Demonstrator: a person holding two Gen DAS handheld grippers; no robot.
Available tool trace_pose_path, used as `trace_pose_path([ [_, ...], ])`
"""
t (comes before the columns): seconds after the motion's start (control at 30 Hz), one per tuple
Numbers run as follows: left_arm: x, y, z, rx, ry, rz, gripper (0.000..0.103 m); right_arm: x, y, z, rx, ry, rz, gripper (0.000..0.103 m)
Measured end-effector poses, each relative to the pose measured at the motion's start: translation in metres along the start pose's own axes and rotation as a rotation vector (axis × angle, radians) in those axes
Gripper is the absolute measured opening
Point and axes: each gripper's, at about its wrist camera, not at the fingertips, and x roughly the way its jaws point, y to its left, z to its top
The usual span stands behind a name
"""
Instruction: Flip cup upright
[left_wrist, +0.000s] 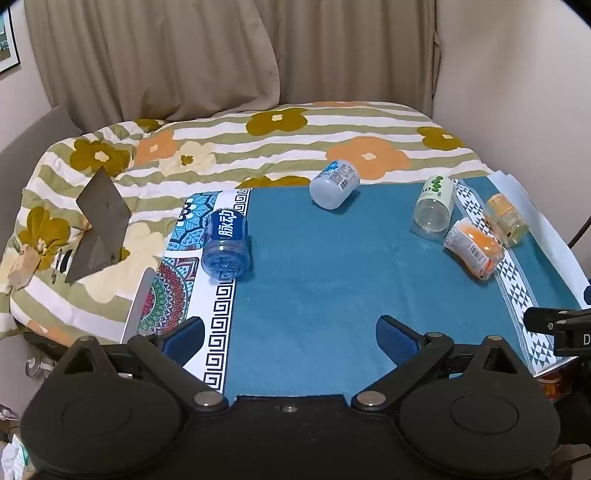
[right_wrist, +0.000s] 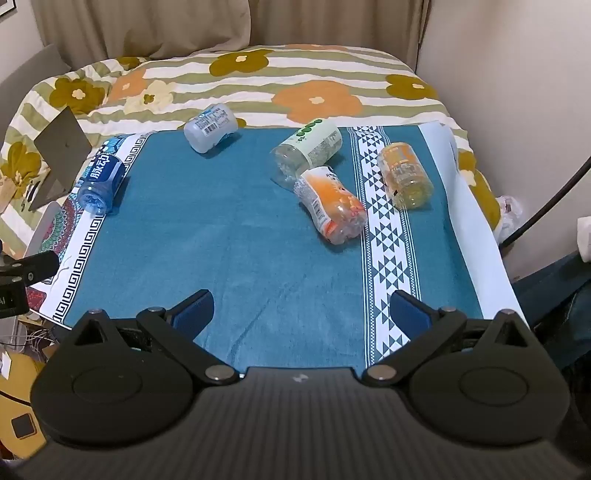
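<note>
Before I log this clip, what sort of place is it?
Most likely a bedroom: a flowered quilt covers a bed behind the cloth-covered table, with curtains behind. Five cut-bottle cups lie tipped over.

Five toppled cups (left_wrist: 226, 246) on blue cloth (left_wrist: 314, 280)

A teal cloth (right_wrist: 229, 236) is spread over the desk, and a band of blue and white triangles (right_wrist: 384, 236) is seen near its right side. At its left edge a white strip with a black key pattern (left_wrist: 225, 295) is laid, with a colourful mandala print (left_wrist: 166, 295) beside it. Behind the desk a bed is covered by a striped quilt with orange and olive flowers (left_wrist: 280, 147). A grey folded stand (left_wrist: 98, 225) is propped on the quilt at the left. Beige curtains (left_wrist: 184, 55) are hung behind the bed. A framed picture (left_wrist: 8, 44) is partly seen on the left wall.
</note>
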Motion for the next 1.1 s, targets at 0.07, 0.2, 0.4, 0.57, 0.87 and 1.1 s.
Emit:
trace_pose_path([
  [0.07,-0.001,0.001,0.0,0.0,-0.004,-0.004,0.101,0.0,0.0,0.0,0.0,-0.003,0.0,0.103],
  [0.2,-0.003,0.002,-0.003,0.01,-0.013,-0.004,0.101,-0.001,0.001,0.0,-0.001,-0.001,-0.001,0.103],
  [0.4,-0.003,-0.001,-0.002,0.029,-0.01,0.001,0.101,-0.002,0.002,-0.001,-0.001,-0.005,-0.003,0.103],
  [0.57,-0.004,0.0,-0.002,0.018,-0.012,0.003,0.101,-0.003,0.002,-0.001,-0.003,-0.008,-0.003,0.103],
  [0.87,-0.007,0.002,-0.003,0.007,-0.018,0.006,0.101,-0.006,0.0,0.005,-0.009,-0.012,-0.002,0.103],
  [1.1,-0.009,0.0,-0.002,0.005,-0.029,0.005,0.101,-0.011,0.003,-0.001,-0.006,-0.02,-0.009,0.103],
])
